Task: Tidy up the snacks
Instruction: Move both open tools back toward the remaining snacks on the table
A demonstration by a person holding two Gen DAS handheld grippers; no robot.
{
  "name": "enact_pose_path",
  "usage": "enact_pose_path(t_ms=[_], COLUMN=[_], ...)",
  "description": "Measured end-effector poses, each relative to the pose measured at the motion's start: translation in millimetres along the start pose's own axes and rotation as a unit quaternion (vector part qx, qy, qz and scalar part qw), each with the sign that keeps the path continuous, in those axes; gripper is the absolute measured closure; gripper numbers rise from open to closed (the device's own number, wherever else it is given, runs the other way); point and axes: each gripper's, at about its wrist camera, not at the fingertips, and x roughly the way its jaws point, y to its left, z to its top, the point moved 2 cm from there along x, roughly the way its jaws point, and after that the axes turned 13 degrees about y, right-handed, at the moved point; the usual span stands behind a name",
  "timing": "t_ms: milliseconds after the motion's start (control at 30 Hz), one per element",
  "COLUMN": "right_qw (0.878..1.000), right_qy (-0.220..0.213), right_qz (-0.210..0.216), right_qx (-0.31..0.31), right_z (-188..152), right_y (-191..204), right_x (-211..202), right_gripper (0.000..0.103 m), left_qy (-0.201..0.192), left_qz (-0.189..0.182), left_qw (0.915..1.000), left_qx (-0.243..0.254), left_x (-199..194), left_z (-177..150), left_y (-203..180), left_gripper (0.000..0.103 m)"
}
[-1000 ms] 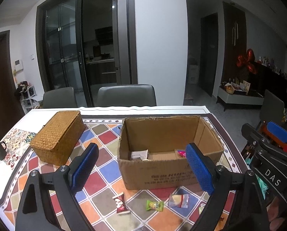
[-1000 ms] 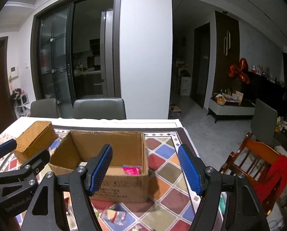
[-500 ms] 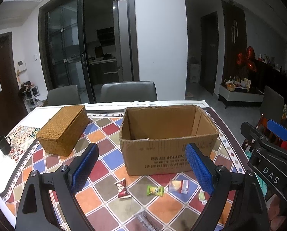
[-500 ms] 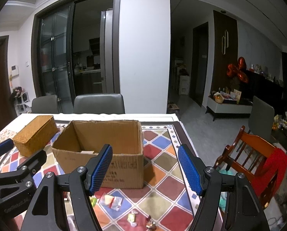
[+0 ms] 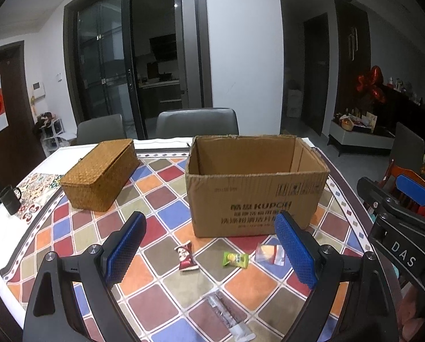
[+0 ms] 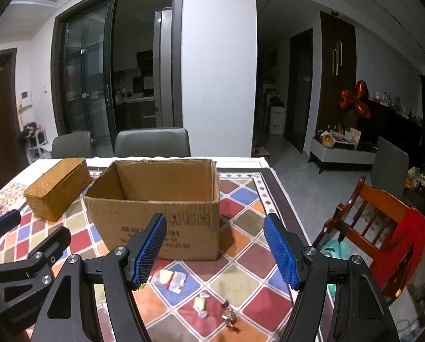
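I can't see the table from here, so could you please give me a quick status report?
Both tools open, empty: left tool, right tool. Snacks loose on the table before the cardboard box: red packet, green packet. Nothing blocking.

Home dining room: table, chairs, fridge

One cardboard box stands on the table, and one woven basket sits to its left. One dark mug is at the far left edge. Loose snacks lie near the box's front — six can be counted across both views: a red-brown packet, a green one, a clear bag with something yellow inside, a long clear wrapper, a small pale yellow sweet and a dark twisted candy. Two grey chairs stand beyond the table; one wooden chair is on the right.
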Motion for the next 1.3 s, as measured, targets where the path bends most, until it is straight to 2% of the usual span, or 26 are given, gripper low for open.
enact_pose_path(t_ms=[300, 1300], right_qw=[1.0, 0.997], right_qy=[0.018, 0.071], right_qz=[0.002, 0.01], right_qx=[-0.006, -0.026], right_z=[-22.4, -60.9], right_y=[4.4, 14.5], right_x=[10.0, 47.9], right_gripper=[0.032, 0.032], left_qy=[0.007, 0.049], left_qz=[0.005, 0.012], left_qw=[0.9998, 0.9979], left_qx=[-0.016, -0.041], left_x=[6.5, 47.2], left_z=[-20.3, -66.1], left_y=[3.6, 10.5], left_gripper=[0.011, 0.011])
